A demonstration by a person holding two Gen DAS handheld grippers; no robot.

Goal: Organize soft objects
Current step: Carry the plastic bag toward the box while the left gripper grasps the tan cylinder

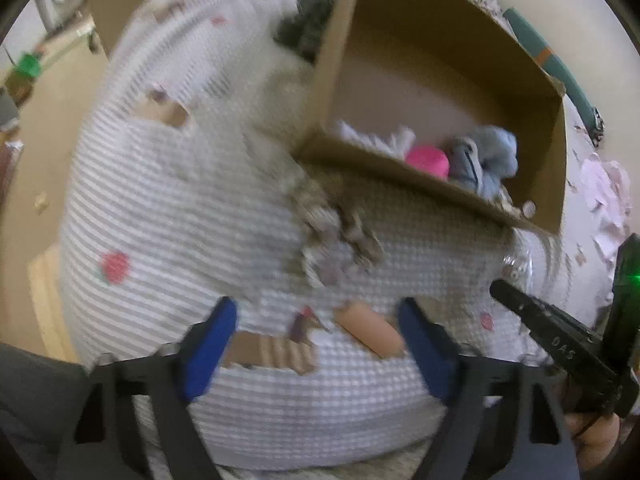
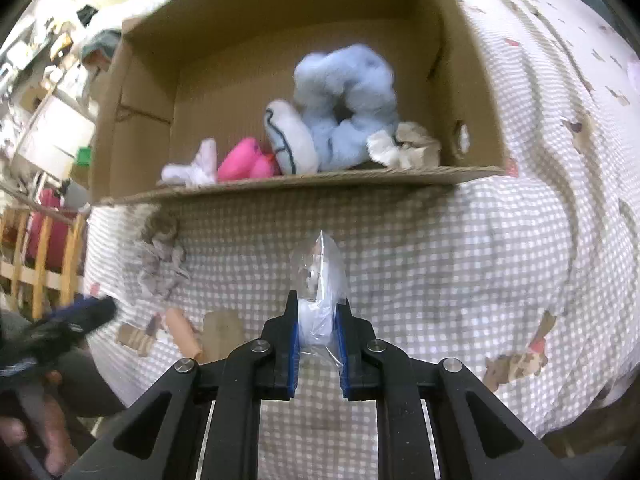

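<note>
A cardboard box (image 2: 132,92) stands on a checked bedspread (image 2: 440,264) and holds a light blue plush (image 2: 344,96), a pink soft toy (image 2: 244,160), a white cloth piece (image 2: 192,168) and a beige one (image 2: 416,146). My right gripper (image 2: 317,316) is shut on a clear plastic bag with something white inside (image 2: 318,276), in front of the box. A grey-beige scrunchie (image 1: 336,236) lies on the bedspread before the box's near wall (image 1: 400,172). My left gripper (image 1: 316,320) is open and empty, just short of the scrunchie. The right gripper shows at the right edge (image 1: 560,344).
A dark grey soft item (image 1: 308,16) lies behind the box on the left. A wooden rail (image 2: 44,256) and cluttered shelves stand left of the bed. A green-capped jar (image 1: 24,72) sits on a wooden surface at far left.
</note>
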